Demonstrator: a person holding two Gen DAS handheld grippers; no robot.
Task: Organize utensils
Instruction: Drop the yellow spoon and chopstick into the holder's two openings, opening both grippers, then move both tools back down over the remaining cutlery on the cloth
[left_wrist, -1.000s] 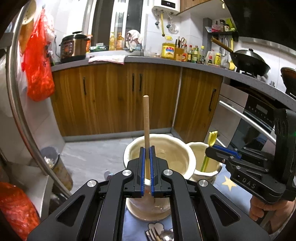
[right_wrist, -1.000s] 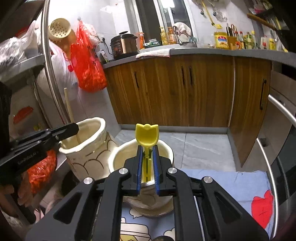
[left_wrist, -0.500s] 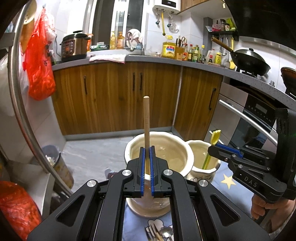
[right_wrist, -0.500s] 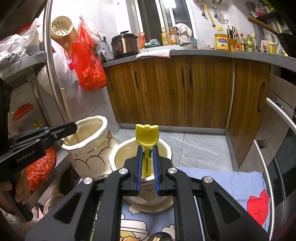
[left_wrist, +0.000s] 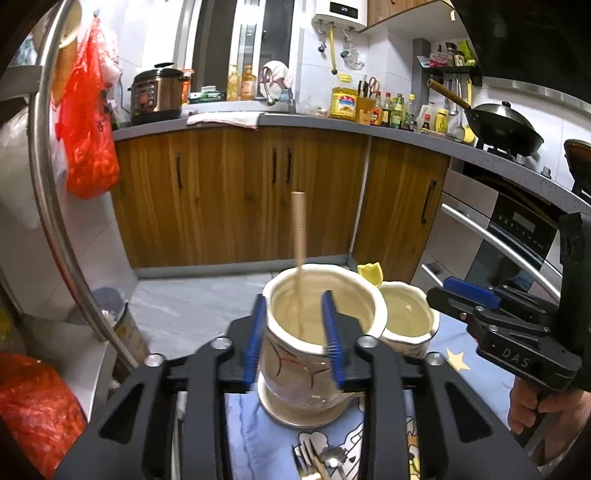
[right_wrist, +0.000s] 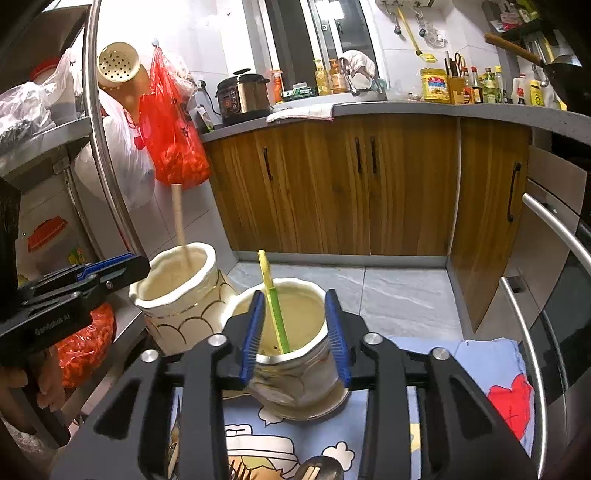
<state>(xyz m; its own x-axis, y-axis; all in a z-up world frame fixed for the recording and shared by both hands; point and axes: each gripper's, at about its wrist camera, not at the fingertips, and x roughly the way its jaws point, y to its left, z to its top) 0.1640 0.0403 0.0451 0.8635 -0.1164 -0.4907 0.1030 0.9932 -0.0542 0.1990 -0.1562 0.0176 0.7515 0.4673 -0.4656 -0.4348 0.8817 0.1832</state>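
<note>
My left gripper (left_wrist: 295, 334) is open and empty, its jaws on either side of a tall cream ceramic holder (left_wrist: 364, 310). A wooden stick (left_wrist: 299, 236) stands loose inside that holder; it also shows in the right wrist view (right_wrist: 179, 225). My right gripper (right_wrist: 293, 334) is open and empty around a shorter cream holder (right_wrist: 314, 365). A yellow-green utensil (right_wrist: 273, 299) leans inside it; its yellow tip (left_wrist: 371, 272) shows in the left wrist view. More utensils (left_wrist: 319, 461) lie on the blue cartoon cloth (left_wrist: 258, 443) below.
Both holders stand on the cloth-covered surface. Wooden kitchen cabinets (right_wrist: 351, 184) are ahead across a grey tiled floor. A metal rack with red bags (right_wrist: 173, 122) is at the left. An oven with a steel handle (right_wrist: 546, 258) is at the right.
Both grippers opened. The wooden stick dropped into the tall holder and the yellow-green utensil dropped into the short holder; each now stands free of the jaws.
</note>
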